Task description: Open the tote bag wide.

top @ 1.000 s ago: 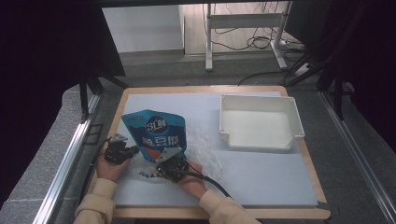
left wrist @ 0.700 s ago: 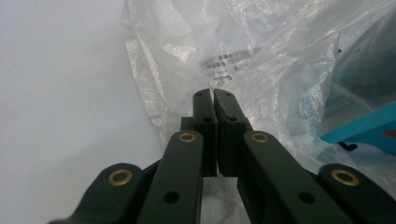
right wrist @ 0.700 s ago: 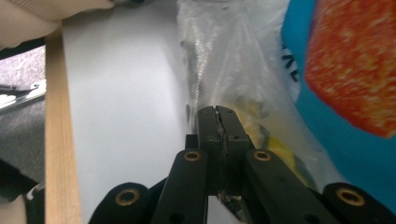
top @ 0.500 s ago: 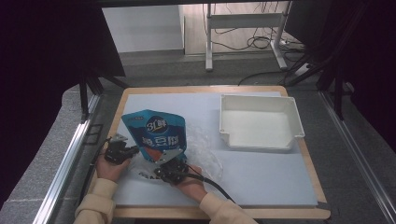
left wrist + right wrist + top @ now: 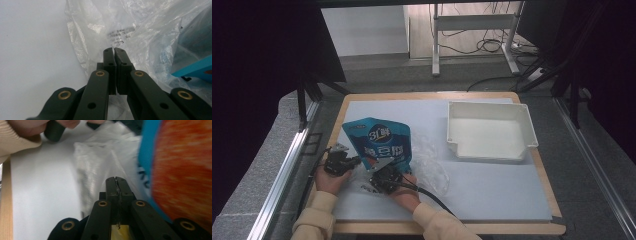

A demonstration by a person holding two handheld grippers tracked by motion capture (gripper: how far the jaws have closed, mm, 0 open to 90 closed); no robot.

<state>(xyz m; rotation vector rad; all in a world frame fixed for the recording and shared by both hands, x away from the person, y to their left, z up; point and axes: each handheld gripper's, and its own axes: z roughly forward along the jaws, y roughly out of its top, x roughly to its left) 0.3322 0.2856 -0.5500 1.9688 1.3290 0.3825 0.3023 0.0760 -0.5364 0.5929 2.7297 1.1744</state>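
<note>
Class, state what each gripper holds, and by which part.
Both grip the clear plastic bag around the blue pouch: left gripper and right gripper each pinch its film near an edge.

Blue pouch (image 5: 379,142), white lettering — clear plastic bag (image 5: 429,162) — white tray (image 5: 489,131).

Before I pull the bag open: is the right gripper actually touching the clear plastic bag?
Touching. In the right gripper view, the right gripper has its jaws closed with a film of the clear plastic bag pinched in the seam between them.
</note>
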